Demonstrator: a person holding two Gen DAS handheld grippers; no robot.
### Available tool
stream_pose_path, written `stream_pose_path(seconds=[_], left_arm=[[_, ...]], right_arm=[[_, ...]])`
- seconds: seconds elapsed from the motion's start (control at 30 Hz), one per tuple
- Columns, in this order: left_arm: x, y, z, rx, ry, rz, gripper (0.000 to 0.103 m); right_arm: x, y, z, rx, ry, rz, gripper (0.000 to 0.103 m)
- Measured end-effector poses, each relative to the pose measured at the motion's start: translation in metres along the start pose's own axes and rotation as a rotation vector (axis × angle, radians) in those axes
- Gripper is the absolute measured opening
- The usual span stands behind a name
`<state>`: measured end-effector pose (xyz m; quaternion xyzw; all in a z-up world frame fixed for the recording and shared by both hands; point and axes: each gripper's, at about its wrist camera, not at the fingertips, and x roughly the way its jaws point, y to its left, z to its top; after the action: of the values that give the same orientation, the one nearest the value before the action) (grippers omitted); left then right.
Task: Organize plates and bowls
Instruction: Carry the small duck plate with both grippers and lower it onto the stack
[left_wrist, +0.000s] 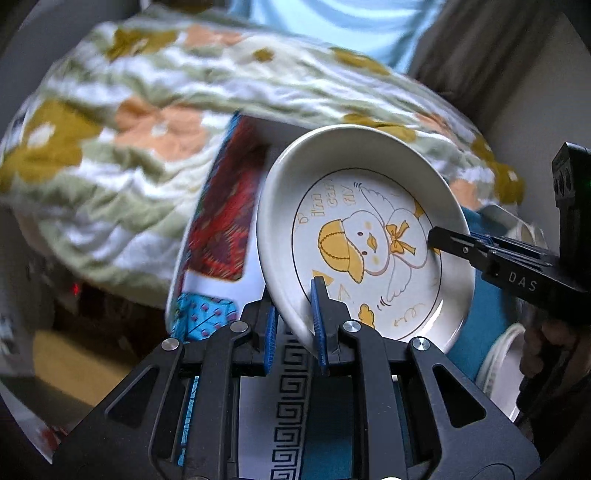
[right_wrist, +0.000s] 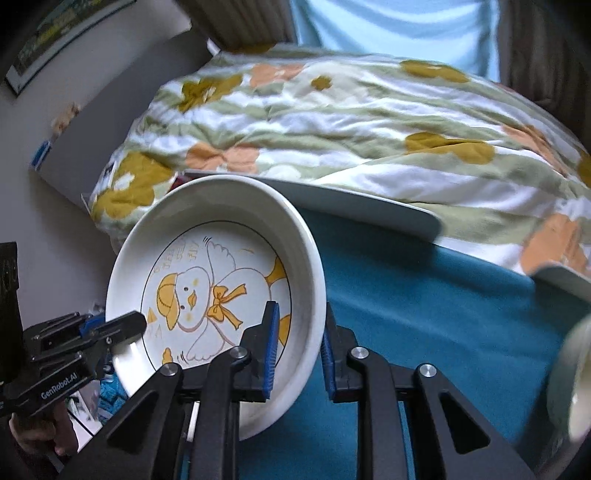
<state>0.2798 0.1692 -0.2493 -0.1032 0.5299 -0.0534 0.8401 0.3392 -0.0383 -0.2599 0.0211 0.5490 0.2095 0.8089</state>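
Left wrist cam: sits behind left gripper (left_wrist: 295, 325), looks fwd & steeply down along its fingers; v. close to the duck plate (left_wrist: 365, 236), which fills mid-frame.
Right wrist cam: behind right gripper (right_wrist: 299, 354), same steep down tilt, equally close; plate (right_wrist: 218, 288) at left-centre.
Facing: both point toward flowered quilt (left_wrist: 147, 110) (right_wrist: 332, 122).
Shared: plate, quilt, teal cloth (left_wrist: 484, 325) (right_wrist: 424, 314); each cam sees the other gripper at frame edge, opposite sides.
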Motion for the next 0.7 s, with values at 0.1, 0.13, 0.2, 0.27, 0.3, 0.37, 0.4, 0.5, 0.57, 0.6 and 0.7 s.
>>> stream_pose_path(seconds=[0.1,0.13,0.2,0.27,0.3,0.37,0.4,0.5,0.57,0.6,0.7], left_arm=[[-0.013,-0.023,0.000,0.077,-0.015,-0.027,0.015],[-0.017,-0.033,-0.001,0.101,-0.017,-0.044,0.015],[-0.026,-0.052,-0.004,0.141,-0.015,-0.070,0.015],[-0.032,-0.071,-0.011,0.175,-0.013,-0.088,0.015],[-0.036,-0.084,-0.017,0.195,-0.010,-0.101,0.015],[-0.041,-0.104,-0.027,0.220,-0.003,-0.116,0.015],[-0.044,-0.115,-0.033,0.230,0.001,-0.121,0.015],[-0.050,-0.149,-0.058,0.261,0.003,-0.127,0.015],[-0.051,-0.172,-0.080,0.267,0.018,-0.126,0.015],[-0.051,-0.182,-0.089,0.264,0.027,-0.126,0.015],[-0.045,-0.209,-0.123,0.255,0.062,-0.133,0.016]], right_arm=[[-0.031,-0.010,-0.017,0.044,-0.038,-0.030,0.019],[-0.040,-0.014,-0.022,0.054,-0.047,-0.036,0.019],[-0.061,-0.023,-0.036,0.081,-0.061,-0.054,0.019],[-0.084,-0.034,-0.053,0.107,-0.078,-0.073,0.019],[-0.093,-0.039,-0.060,0.115,-0.085,-0.077,0.019],[-0.113,-0.052,-0.080,0.143,-0.101,-0.081,0.019],[-0.124,-0.060,-0.092,0.158,-0.108,-0.080,0.019],[-0.145,-0.078,-0.121,0.175,-0.116,-0.083,0.019],[-0.158,-0.092,-0.145,0.189,-0.108,-0.083,0.019],[-0.164,-0.099,-0.157,0.195,-0.104,-0.082,0.019],[-0.178,-0.118,-0.191,0.190,-0.082,-0.087,0.019]])
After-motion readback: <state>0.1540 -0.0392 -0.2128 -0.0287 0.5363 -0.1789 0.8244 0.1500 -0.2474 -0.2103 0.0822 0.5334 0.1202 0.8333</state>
